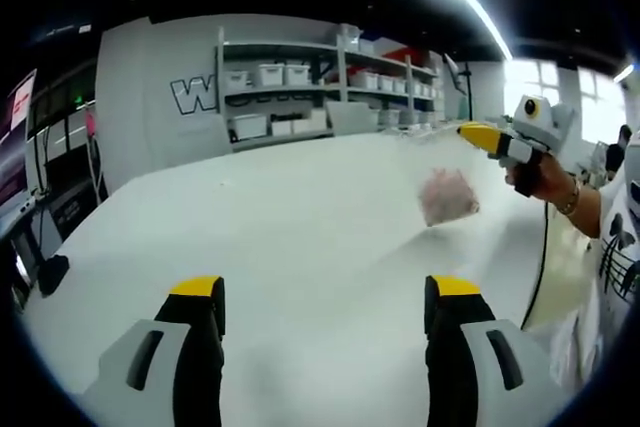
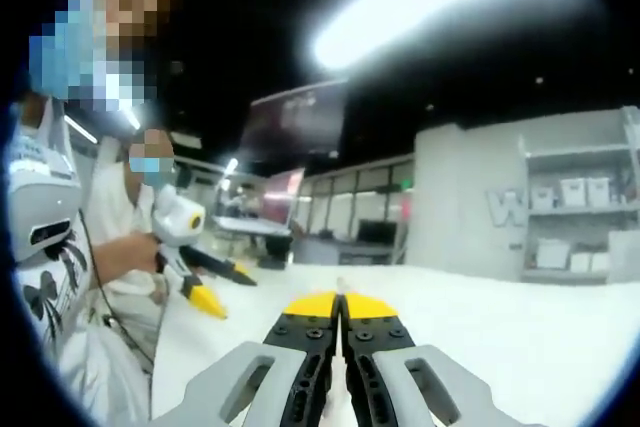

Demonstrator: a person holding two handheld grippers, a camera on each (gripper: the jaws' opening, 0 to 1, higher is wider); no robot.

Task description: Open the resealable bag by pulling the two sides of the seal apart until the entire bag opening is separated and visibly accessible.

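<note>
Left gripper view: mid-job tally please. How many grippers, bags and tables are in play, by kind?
Grippers: 2, the left gripper and the right gripper
Bags: 1, the resealable bag hanging from the right gripper
Tables: 1, the white table
Total: 4
</note>
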